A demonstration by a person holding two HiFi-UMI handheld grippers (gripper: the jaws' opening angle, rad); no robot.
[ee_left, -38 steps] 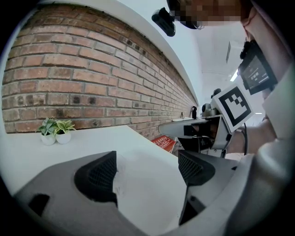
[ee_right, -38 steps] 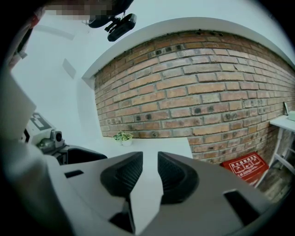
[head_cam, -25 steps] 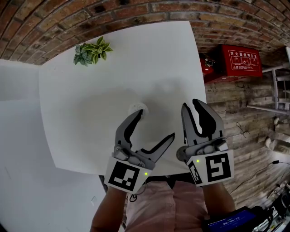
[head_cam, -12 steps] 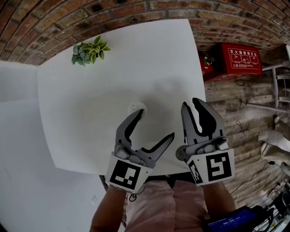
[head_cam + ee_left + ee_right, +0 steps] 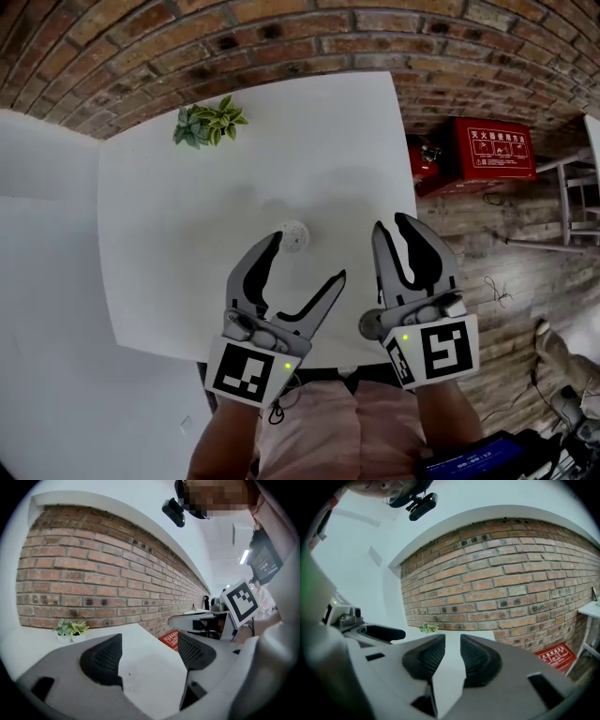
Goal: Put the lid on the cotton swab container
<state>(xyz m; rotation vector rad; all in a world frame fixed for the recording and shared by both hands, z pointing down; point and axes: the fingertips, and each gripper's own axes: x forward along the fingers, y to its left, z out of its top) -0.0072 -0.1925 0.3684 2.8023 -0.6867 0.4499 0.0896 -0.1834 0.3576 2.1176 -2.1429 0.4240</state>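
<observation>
A white square tabletop (image 5: 178, 206) stands close to a red brick wall (image 5: 234, 37). A small green potted plant (image 5: 208, 123) sits at the tabletop's far edge, near the bricks. To the right, a red fire-equipment box (image 5: 502, 150) rests on a weathered wooden plank floor (image 5: 506, 262), against the wall. A plain white surface (image 5: 47, 281) lies to the left

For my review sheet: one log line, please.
left tongs open, just narrowed, empty | right tongs slightly apart, empty | round white container on table
</observation>
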